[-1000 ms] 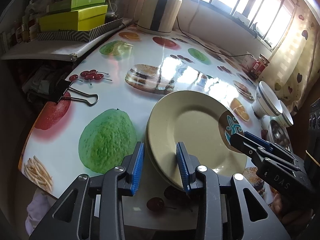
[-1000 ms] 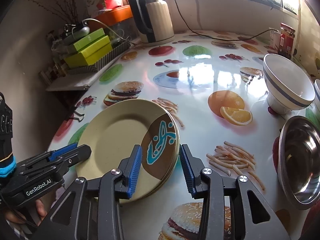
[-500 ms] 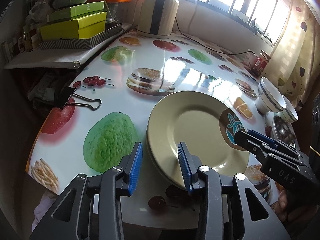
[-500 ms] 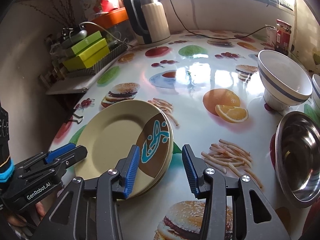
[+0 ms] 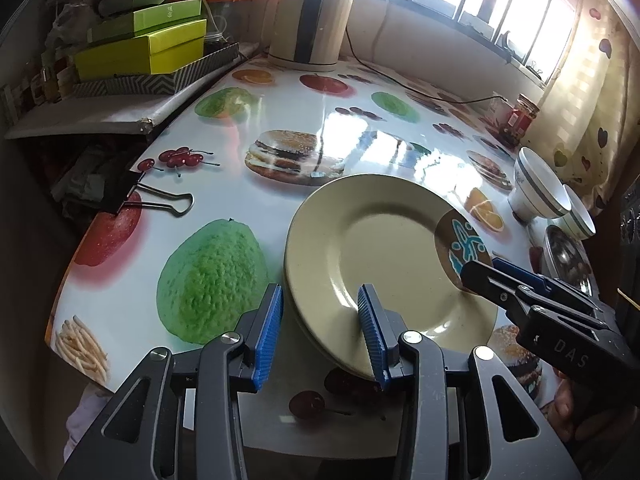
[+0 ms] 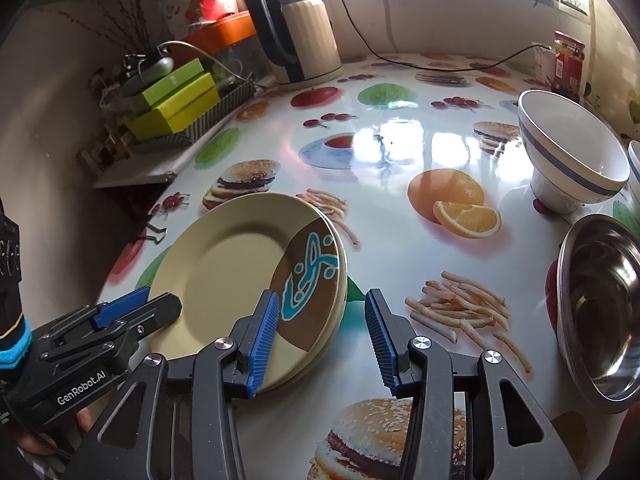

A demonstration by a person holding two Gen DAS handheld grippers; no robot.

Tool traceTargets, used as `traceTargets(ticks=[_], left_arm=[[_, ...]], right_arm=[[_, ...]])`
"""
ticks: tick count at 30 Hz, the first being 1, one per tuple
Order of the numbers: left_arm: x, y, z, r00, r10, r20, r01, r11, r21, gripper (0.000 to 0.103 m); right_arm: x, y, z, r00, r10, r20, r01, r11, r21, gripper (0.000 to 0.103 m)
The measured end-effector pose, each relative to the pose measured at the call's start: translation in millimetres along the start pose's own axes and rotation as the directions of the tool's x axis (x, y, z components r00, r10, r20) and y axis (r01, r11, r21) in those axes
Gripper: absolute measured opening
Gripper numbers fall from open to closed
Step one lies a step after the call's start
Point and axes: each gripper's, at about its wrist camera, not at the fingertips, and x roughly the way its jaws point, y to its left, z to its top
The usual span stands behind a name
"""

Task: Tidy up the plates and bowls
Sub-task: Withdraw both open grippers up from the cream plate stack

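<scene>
Plates (image 5: 384,248) stacked flat (brown motif toward bowls (image 6: 572,152))

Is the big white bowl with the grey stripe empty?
Yes, empty: the white bowl stands upright and its bare inside shows.

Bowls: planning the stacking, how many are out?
3: a striped bowl, another striped bowl just behind it at the table's edge, a steel bowl nearer. Others may be hidden.

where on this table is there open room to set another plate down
The widest bare stretch is mid-table, between the stacked plates, the kettle and the striped bowl. A smaller patch lies left of the plates, by the binder clip. The right edge is crowded: bowls and a steel bowl.
</scene>
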Motion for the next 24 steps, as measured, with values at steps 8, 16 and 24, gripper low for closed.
traceTargets(ticks=[8,16,24], left_arm=[[4,-2,1,1.0,-0.012,0.003,0.012,1.0,-0.003,0.04],[8,-2,6,1.0,0.003,0.017,-0.003,1.0,0.005,0.04],[17,-2,17,1.0,0.013,0.024,-0.013,1.0,0.011,0.04]], right_arm=[[5,-1,0,1.0,0.022,-0.017,-0.022,1.0,0.005,0.045],[10,0,2,0.998,0.061,-0.024,-0.061,0.998,0.011,0.041],[15,0,12,0.999,0.043,-0.013,-0.043,0.999,0.006,0.039]])
